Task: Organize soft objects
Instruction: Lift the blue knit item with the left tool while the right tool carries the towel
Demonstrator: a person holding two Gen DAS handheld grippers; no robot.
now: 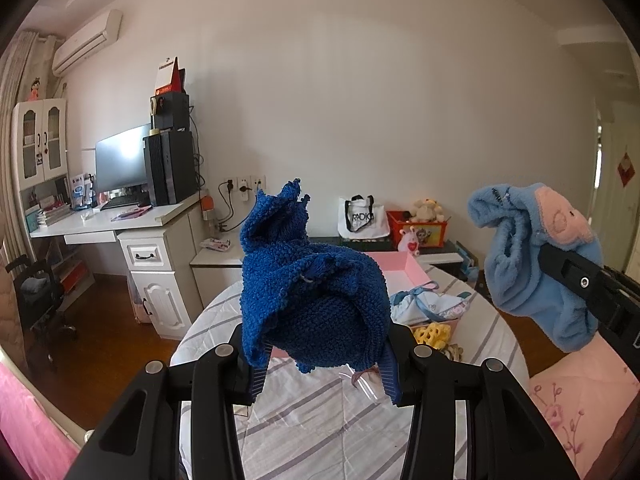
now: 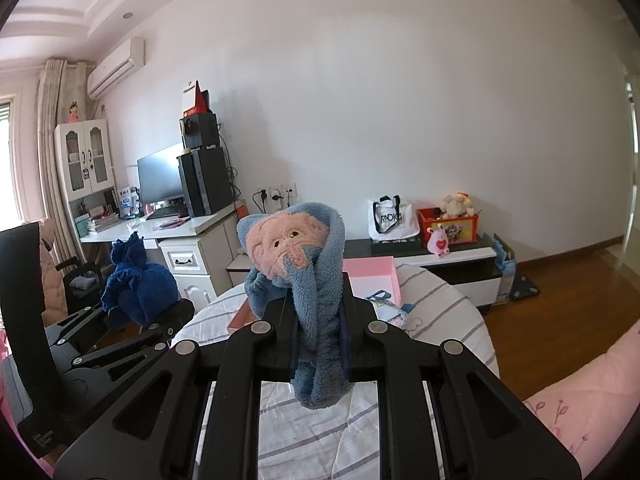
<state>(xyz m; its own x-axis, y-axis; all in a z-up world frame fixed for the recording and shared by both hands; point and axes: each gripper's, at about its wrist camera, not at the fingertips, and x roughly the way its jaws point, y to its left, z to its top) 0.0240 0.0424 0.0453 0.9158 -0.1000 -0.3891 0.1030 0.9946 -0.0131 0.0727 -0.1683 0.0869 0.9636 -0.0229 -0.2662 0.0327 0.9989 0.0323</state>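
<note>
Your left gripper (image 1: 324, 376) has its jaws pinching a dark blue knitted piece (image 1: 312, 280), which bunches up above the fingers and hangs a little below them, lifted clear of the striped quilt (image 1: 320, 420) on the bed. Your right gripper (image 2: 320, 344) has its jaws pressed tight on a light blue fleece sock (image 2: 316, 280) with a pink face patch; the sock stands up between the fingers, also off the quilt. The two pieces are held apart, side by side. Farther along the bed lie a pink box (image 1: 396, 270), a pale blue garment (image 1: 428, 306) and a yellow crocheted piece (image 1: 432, 334).
</note>
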